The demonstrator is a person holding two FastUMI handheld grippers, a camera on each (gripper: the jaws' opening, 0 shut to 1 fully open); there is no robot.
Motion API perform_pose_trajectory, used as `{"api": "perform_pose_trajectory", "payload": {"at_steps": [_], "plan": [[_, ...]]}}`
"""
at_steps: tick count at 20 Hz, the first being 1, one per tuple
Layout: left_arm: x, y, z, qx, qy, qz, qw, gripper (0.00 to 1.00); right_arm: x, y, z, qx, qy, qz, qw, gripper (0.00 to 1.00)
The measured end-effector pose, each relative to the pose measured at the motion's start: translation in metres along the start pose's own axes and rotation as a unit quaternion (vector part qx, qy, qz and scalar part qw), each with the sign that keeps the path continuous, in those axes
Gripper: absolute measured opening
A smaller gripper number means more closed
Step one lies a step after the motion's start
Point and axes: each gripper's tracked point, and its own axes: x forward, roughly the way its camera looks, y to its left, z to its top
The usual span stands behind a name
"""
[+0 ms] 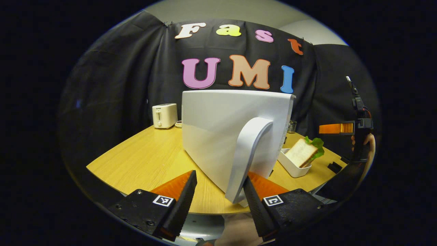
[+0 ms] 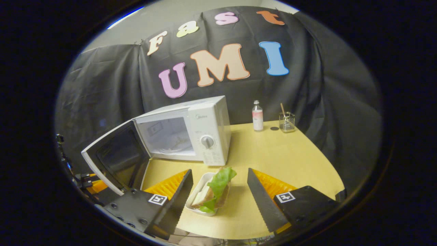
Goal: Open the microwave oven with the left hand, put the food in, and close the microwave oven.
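With the white microwave oven [image 2: 191,136] door already swung open, the left gripper [image 1: 220,194] is holding spread fingers around its curved handle [image 1: 247,157], while the open right gripper [image 2: 218,198] is approaching the lettuce sandwich [image 2: 215,191] in its white tray [image 2: 201,188] near the tabletop's front edge, not yet loaded.

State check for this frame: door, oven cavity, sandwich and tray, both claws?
Microwave door: swung wide open.
Cavity: looks empty, no food inside yet.
Sandwich: in the white tray, on the table.
Left claw: open, fingers either side of the door handle.
Right claw: open, straddling the sandwich, not gripping.
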Motion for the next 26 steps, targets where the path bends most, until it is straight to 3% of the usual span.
{"api": "perform_pose_trajectory", "payload": {"at_steps": [9,12,13,14,15,16,19,21,26], "plan": [[-0.036,0.092,0.001,-0.030,-0.014,0.107,0.994,0.81,0.016,0.001,-0.026,0.018,0.048,0.009,0.999,0.90],[-0.042,0.104,-0.003,-0.060,-0.005,0.110,0.992,0.79,0.017,0.002,-0.029,0.019,0.057,0.015,0.998,0.89],[-0.045,0.108,-0.003,-0.061,-0.005,0.115,0.991,0.82,0.019,0.003,-0.031,0.018,0.062,0.016,0.998,0.98],[-0.048,0.113,-0.004,-0.059,-0.006,0.125,0.990,0.83,0.020,0.004,-0.033,0.018,0.067,0.017,0.997,0.98],[-0.053,0.122,-0.003,-0.056,-0.009,0.138,0.989,0.83,0.020,0.005,-0.035,0.020,0.072,0.019,0.997,0.90],[-0.058,0.132,-0.002,-0.054,-0.012,0.153,0.987,0.83,0.021,0.005,-0.037,0.022,0.078,0.020,0.997,0.90],[-0.075,0.167,0.001,-0.054,-0.023,0.210,0.976,0.82,0.020,0.008,-0.046,0.039,0.096,0.024,0.994,0.90],[-0.088,0.191,0.005,-0.050,-0.033,0.253,0.965,0.78,0.025,0.006,-0.049,0.046,0.106,0.026,0.993,0.90],[-0.112,0.228,0.027,-0.041,-0.078,0.333,0.939,0.78,0.031,0.006,-0.063,0.074,0.139,0.029,0.987,0.90]]}}
